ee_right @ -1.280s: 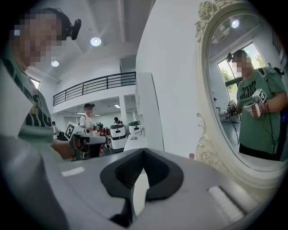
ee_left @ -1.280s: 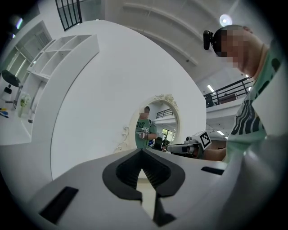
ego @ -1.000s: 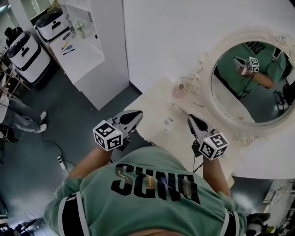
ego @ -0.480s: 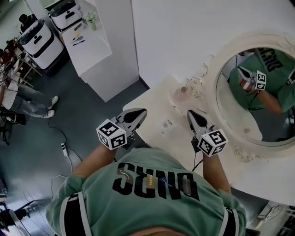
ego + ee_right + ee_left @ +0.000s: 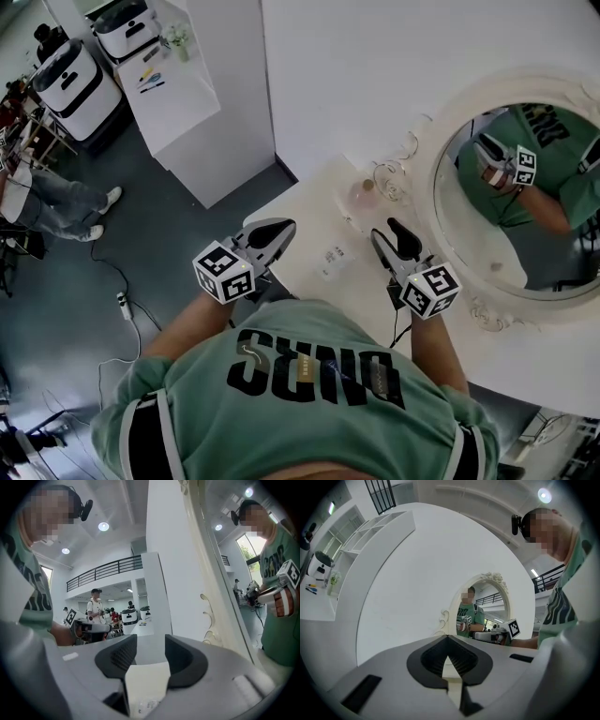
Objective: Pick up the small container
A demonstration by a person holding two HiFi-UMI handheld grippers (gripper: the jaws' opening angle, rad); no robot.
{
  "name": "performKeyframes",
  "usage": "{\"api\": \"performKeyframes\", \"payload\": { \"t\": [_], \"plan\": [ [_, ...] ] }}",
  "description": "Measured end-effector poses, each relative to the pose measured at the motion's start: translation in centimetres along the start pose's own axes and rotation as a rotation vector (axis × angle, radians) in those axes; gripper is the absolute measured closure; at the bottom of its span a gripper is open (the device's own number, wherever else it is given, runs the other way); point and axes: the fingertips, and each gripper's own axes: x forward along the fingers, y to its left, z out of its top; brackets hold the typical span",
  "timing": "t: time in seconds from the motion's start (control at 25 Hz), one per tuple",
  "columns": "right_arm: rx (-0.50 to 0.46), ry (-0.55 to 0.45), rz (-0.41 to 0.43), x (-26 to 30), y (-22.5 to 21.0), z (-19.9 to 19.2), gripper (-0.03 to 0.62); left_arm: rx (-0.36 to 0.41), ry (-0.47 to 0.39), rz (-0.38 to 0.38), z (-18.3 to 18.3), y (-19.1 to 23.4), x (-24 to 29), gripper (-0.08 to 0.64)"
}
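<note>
Though small container (image 5: 335,261) shows, long axis unclear

A big round mirror (image 5: 534,197) with a curly white frame stands just past the right claw (image 5: 386,232). A white table (image 5: 309,214) is under both claws. Far past the left claw (image 5: 281,228) stands a white shelf (image 5: 178,94), with two white machines (image 5: 70,89) beside it. A thin cable (image 5: 106,274) lies on the dark floor (image 5: 187,244) to that claw's left
</note>
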Motion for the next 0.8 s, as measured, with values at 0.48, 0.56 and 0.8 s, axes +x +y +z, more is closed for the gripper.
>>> {"api": "performKeyframes", "payload": {
  "t": [0.48, 0.56, 0.8],
  "plan": [
    [-0.026, 0.028, -0.076, 3.2, -4.2, -2.4, 0.405, 0.016, 0.024, 0.016, -1.1, 3.7, 2.6, 0.558],
    [-0.023, 0.036, -0.094, 4.2, -5.5, -3.6, 0.405, 0.014, 0.028, 0.017, -1.9, 4.7, 3.6, 0.558],
    [-0.029, 0.066, -0.15, 7.2, -9.0, -7.2, 0.405, 0.0, 0.056, 0.005, -5.2, 7.5, 6.8, 0.558]
  ]
}}
